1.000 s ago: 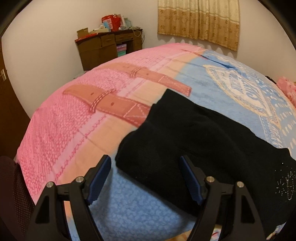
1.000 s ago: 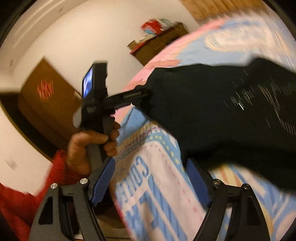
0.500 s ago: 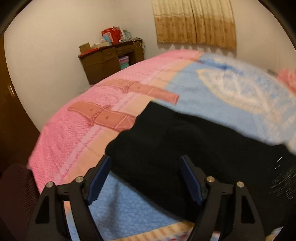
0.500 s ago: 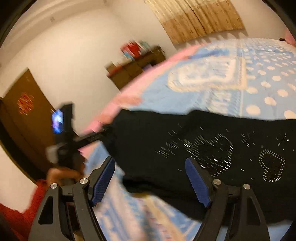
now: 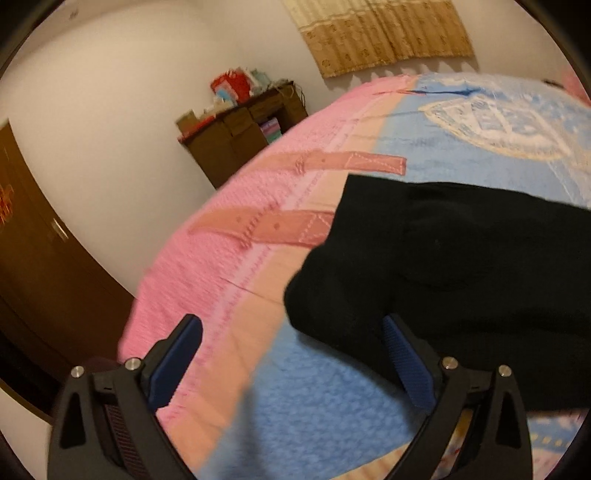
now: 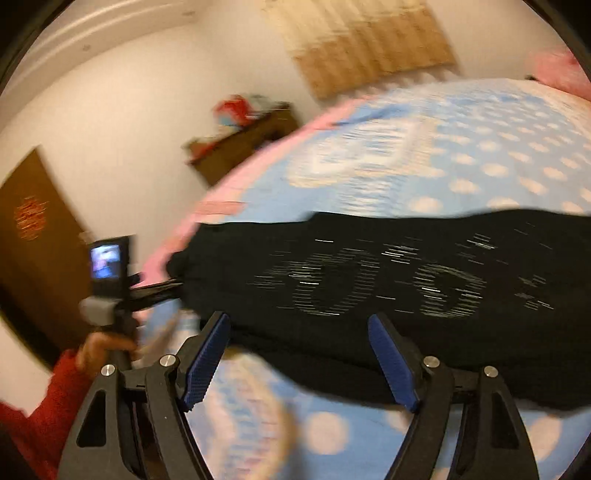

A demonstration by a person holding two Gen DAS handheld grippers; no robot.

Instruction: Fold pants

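Black pants point(image 5: 461, 266) lie folded on the bed, their left end near the pink part of the cover. They also show in the right wrist view point(image 6: 388, 288), with sparkly studs on the fabric. My left gripper point(image 5: 291, 350) is open and empty, just before the pants' near left corner. My right gripper point(image 6: 299, 350) is open and empty, at the near edge of the pants. The left gripper also shows in the right wrist view point(image 6: 147, 291), held by a hand at the pants' left end.
The bed cover point(image 5: 332, 398) is pink on the left and blue with white dots on the right. A brown cabinet point(image 5: 236, 140) with clutter stands by the far wall. A brown door point(image 5: 29, 240) is at left. Curtains point(image 5: 384, 33) hang behind the bed.
Both grippers stayed open. The left view swung left, so the pants now sit further right. The right view swung right, from the bed's edge onto the pants; it is blurred now.
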